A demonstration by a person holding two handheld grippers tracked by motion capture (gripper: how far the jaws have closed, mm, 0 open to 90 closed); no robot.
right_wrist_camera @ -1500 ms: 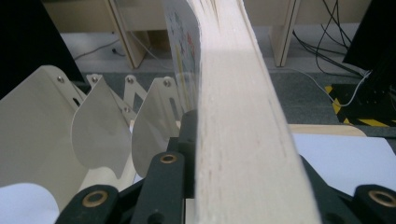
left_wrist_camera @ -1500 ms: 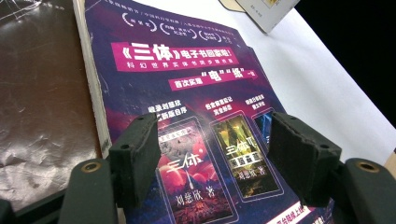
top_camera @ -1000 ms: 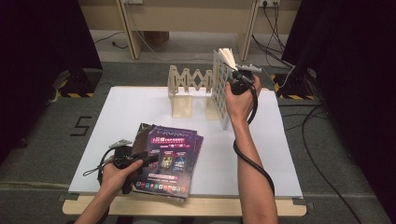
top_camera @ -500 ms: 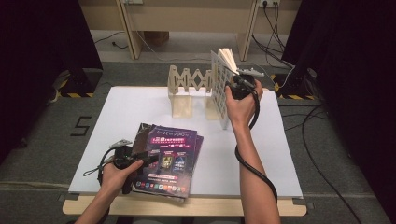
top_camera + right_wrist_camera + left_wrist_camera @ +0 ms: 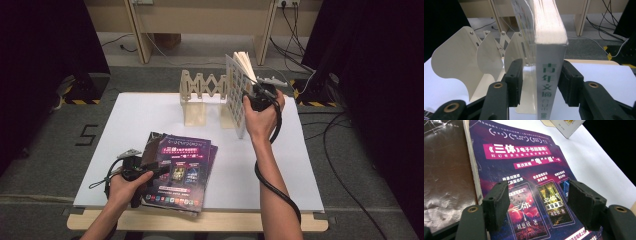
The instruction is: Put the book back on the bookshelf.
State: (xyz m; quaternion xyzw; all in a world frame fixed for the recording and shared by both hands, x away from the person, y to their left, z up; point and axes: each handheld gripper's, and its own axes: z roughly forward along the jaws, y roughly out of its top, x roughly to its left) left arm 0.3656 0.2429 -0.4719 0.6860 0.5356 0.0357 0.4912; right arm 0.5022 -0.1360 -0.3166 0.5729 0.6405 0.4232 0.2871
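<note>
The white book (image 5: pixel 549 82) stands upright between your right gripper's (image 5: pixel 541 80) jaws, spine towards you and its long axis vertical; those jaws have just been opening, and in the right gripper view there is now a clear gap on the left side, while the right pad sits at or just off the spine's edge, so the book reads as let go rather than pinched. It stands at the right end of the cream folding rack (image 5: pixel 486 57), near the table's (image 5: pixel 150 107) far edge. Pulling straight back along the spine's facing looks the safest way out, since a sideways drift could tip it. Your left gripper (image 5: pixel 539 205) hovers spread and empty over the purple magazine (image 5: pixel 524 170), which lies flat near the front left corner on a dark book (image 5: pixel 444 170).
</note>
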